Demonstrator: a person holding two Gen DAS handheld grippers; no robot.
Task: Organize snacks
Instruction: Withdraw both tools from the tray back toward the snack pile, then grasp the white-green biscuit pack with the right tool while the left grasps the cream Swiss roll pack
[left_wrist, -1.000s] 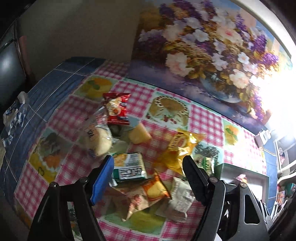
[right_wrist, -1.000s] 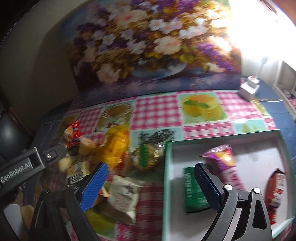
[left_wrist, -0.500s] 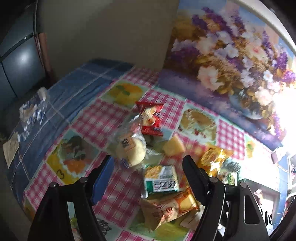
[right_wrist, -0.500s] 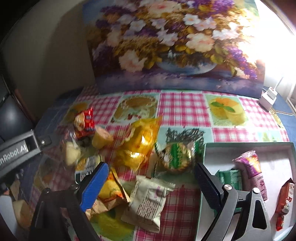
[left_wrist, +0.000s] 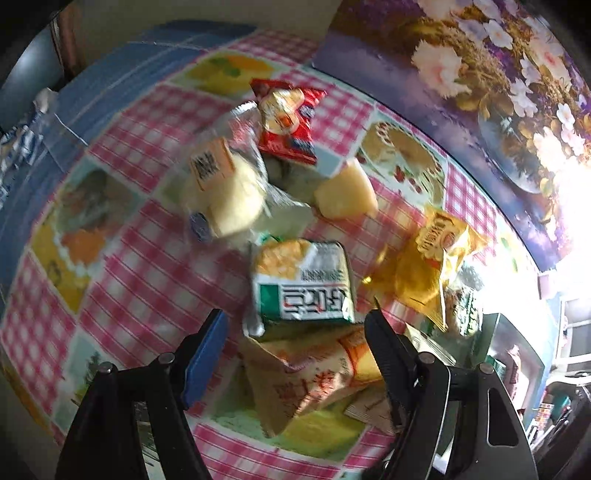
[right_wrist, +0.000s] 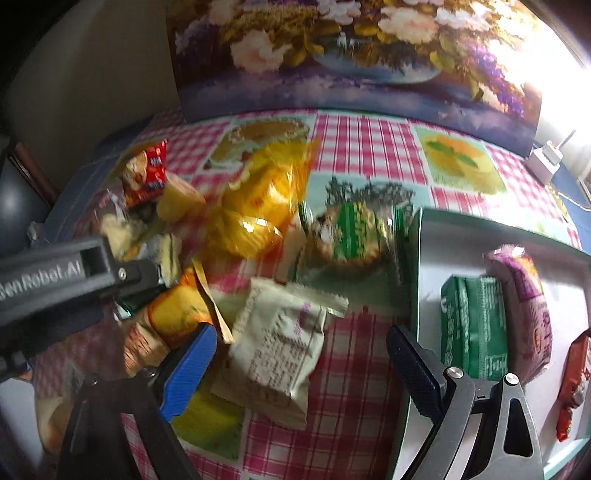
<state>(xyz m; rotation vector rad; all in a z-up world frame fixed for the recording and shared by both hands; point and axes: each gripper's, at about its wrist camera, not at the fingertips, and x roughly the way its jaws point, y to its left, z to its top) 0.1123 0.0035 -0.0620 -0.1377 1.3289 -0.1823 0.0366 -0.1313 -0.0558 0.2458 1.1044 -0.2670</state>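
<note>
Loose snacks lie in a pile on the checked tablecloth. My left gripper (left_wrist: 295, 332) hangs open just above a green and white packet (left_wrist: 303, 284) and a tan and orange packet (left_wrist: 314, 376), neither pad touching. Farther off lie a wrapped bun (left_wrist: 221, 188), a red packet (left_wrist: 288, 122), a yellow piece (left_wrist: 347, 192) and a yellow crinkly bag (left_wrist: 428, 266). My right gripper (right_wrist: 301, 354) is open over a cream packet (right_wrist: 280, 347). A round green cookie pack (right_wrist: 354, 236) lies beside the white box (right_wrist: 413, 277), which holds a green packet (right_wrist: 472, 328), a purple packet (right_wrist: 524, 310) and a red packet (right_wrist: 576, 384).
A large flower painting (right_wrist: 369, 55) leans at the back of the table. A white plug adapter (right_wrist: 546, 162) sits at the far right. The left gripper's body (right_wrist: 55, 273) crosses the left of the right wrist view. Blue cloth (left_wrist: 110, 74) borders the tablecloth at the left.
Both grippers have sunk closer to the snack pile. The right gripper swung left, from over the box's edge to over the cream packet. Both stayed open.
</note>
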